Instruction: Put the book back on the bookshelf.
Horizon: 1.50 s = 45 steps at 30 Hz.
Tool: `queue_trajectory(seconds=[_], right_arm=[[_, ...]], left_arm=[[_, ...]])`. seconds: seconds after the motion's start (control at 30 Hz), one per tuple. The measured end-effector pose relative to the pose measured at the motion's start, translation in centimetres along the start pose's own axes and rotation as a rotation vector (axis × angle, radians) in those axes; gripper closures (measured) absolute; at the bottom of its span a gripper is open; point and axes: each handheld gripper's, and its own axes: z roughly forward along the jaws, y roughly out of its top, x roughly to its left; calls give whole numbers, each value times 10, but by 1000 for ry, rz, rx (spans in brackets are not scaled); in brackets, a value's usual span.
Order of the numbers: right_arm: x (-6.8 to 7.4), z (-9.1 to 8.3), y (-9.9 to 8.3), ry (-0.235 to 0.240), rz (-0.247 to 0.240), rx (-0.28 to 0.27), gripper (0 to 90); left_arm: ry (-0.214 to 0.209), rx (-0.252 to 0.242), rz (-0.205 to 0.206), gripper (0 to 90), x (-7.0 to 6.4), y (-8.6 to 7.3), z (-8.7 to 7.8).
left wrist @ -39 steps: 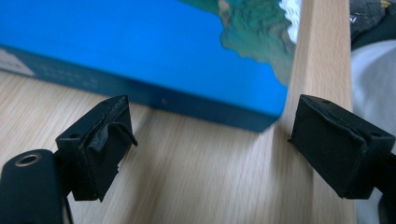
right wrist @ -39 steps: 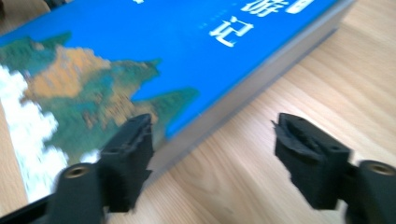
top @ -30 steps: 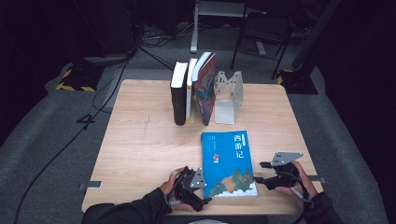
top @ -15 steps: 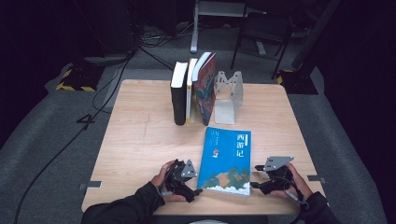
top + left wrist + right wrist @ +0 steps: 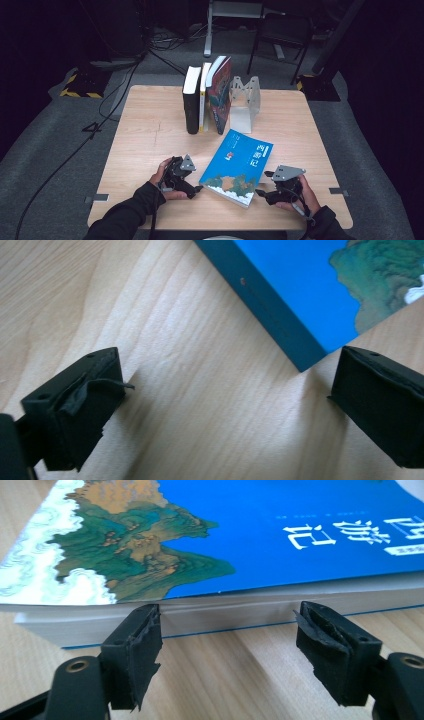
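My left claw (image 5: 199, 189): lower left of centre in the high view, jaws spread wide and empty; in the left gripper view the book's spine corner sits between them, close to one jaw
My right claw (image 5: 259, 192): lower right in the high view, jaws also parted and holding nothing, both tips right up against the book's white page edge in the right gripper view
Book: the thick blue paperback with a green mountain painting and white Chinese title (image 5: 238, 165) lies flat and askew on the pale wooden table (image 5: 150, 130), just below the middle of the high view, between my two claws
Progress: I judge this an early stage; the book is flanked but not gripped or lifted, so standing it up and carrying it to the row is all left to do
Farther off: black hardback, thin white-and-yellow book and red illustrated book (image 5: 220, 92) stand in a row at upper centre
Beside them: a silver metal bookend (image 5: 243, 100) just right of the red one
In the way: nothing lies between book and row
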Motion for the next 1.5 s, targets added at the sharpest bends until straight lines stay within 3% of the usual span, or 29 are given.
queue_trajectory(seconds=[0.17,0.3,0.47,0.73,0.93,1.1,1.23,1.4,1.5], right_arm=[[1,3,0,-7,-25,33,275],[-3,1,-8,40,2,67,274],[3,9,-7,41,-29,87,272],[4,11,-3,18,-26,75,242],[4,7,4,6,-18,39,245],[4,2,11,-6,-1,-1,244],[4,-1,18,-15,15,-32,244],[3,-5,30,-39,26,-71,238],[3,-5,37,-59,35,-98,237]], left_arm=[[-12,-24,23,78,1,-3,-4],[-26,-37,37,168,-3,-4,-6],[-39,-58,52,166,-12,0,-9],[-68,-109,81,166,-25,9,-13],[-89,-140,114,171,-36,19,-14],[-114,-139,163,175,-54,29,-10],[-99,-122,188,218,-65,35,-5],[-109,-145,201,219,-76,44,1],[-76,-143,221,205,-85,50,8]])
